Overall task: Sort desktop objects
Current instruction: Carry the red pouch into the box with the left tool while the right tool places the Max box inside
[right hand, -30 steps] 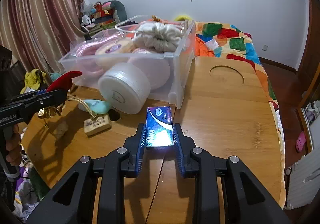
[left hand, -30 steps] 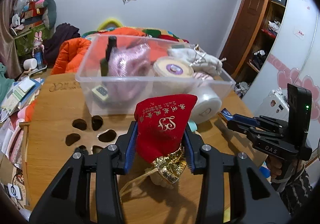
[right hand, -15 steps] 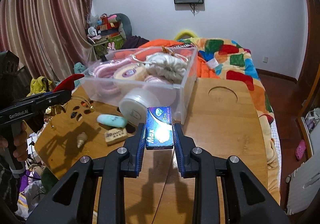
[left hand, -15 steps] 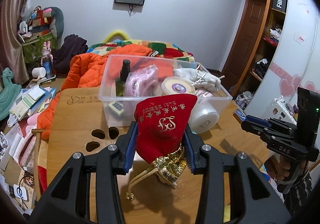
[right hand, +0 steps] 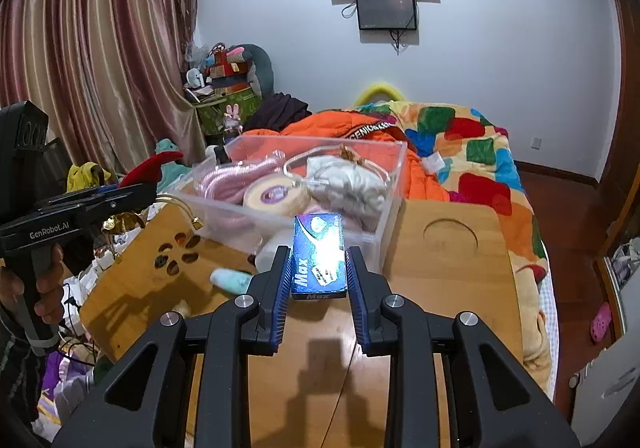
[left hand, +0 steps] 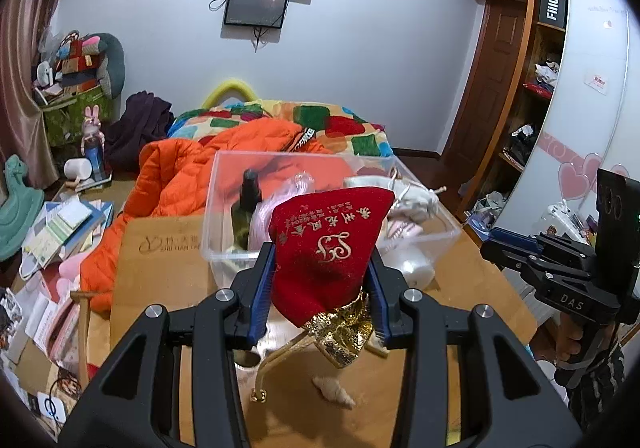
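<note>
My left gripper (left hand: 320, 280) is shut on a red drawstring pouch (left hand: 326, 248) with gold trim, held above the wooden table (left hand: 160, 280), short of the clear plastic bin (left hand: 224, 207). My right gripper (right hand: 318, 272) is shut on a blue "Max" box (right hand: 318, 252), held above the table in front of the bin (right hand: 392, 183). The bin holds a dark bottle (left hand: 246, 215), pink coiled hose (right hand: 236, 175), a tape roll (right hand: 276, 193) and a whitish cloth (right hand: 344, 183). The pouch also shows in the right wrist view (right hand: 150, 167).
On the table lie a small shell (left hand: 334, 394), a mint-green item (right hand: 230, 280) and a white round container (left hand: 412, 268) by the bin. Paw-shaped cutouts (right hand: 176, 256) and a round recess (right hand: 450, 240) mark the tabletop. A bed with orange jacket (left hand: 208, 163) stands behind.
Both grippers have risen and pulled back from the bin, each still holding its object. The table and bin now sit lower and farther away in both views.
</note>
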Demonstrator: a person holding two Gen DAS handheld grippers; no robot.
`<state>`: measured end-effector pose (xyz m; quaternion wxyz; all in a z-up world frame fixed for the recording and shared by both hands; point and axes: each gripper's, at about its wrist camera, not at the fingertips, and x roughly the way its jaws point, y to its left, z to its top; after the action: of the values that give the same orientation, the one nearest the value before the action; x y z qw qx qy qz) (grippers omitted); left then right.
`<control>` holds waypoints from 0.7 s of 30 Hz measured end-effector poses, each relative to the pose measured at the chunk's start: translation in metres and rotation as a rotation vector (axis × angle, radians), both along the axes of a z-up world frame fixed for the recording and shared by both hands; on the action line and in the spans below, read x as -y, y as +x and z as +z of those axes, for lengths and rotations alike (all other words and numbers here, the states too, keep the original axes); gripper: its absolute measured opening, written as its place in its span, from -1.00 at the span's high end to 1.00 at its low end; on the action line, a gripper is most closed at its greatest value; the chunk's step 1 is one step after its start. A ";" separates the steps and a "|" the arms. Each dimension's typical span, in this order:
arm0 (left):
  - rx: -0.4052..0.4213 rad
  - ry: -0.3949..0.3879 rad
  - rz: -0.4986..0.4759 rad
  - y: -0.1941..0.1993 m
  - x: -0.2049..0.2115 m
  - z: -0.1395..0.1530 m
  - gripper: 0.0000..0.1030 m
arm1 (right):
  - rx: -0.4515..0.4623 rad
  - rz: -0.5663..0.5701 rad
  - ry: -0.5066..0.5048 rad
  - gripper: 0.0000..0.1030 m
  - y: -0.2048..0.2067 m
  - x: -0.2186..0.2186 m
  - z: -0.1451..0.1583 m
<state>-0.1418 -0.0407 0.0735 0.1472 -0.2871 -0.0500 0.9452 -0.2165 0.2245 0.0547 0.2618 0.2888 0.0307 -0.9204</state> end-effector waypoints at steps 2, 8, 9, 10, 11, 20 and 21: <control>-0.011 -0.003 -0.006 -0.005 -0.001 0.003 0.20 | -0.010 0.003 -0.003 0.52 -0.005 0.002 0.004; -0.024 -0.005 -0.017 -0.023 -0.004 0.009 0.20 | -0.030 0.020 0.001 0.52 -0.021 0.015 0.011; -0.025 -0.004 -0.020 -0.028 -0.004 0.009 0.20 | -0.030 0.022 0.001 0.52 -0.023 0.017 0.012; -0.025 -0.004 -0.021 -0.030 -0.005 0.009 0.20 | -0.029 0.025 0.001 0.52 -0.026 0.020 0.012; -0.024 -0.004 -0.022 -0.033 -0.005 0.009 0.20 | -0.026 0.029 0.000 0.52 -0.029 0.022 0.012; 0.006 -0.009 -0.043 -0.062 -0.009 -0.005 0.20 | 0.000 0.055 0.031 0.52 -0.059 0.045 0.002; 0.012 -0.009 -0.046 -0.065 -0.010 -0.008 0.20 | 0.004 0.056 0.035 0.52 -0.063 0.046 0.001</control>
<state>-0.2069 -0.0308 0.0658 0.1673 -0.2947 -0.0399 0.9400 -0.2792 0.1783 0.0556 0.2824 0.2942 0.0543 -0.9115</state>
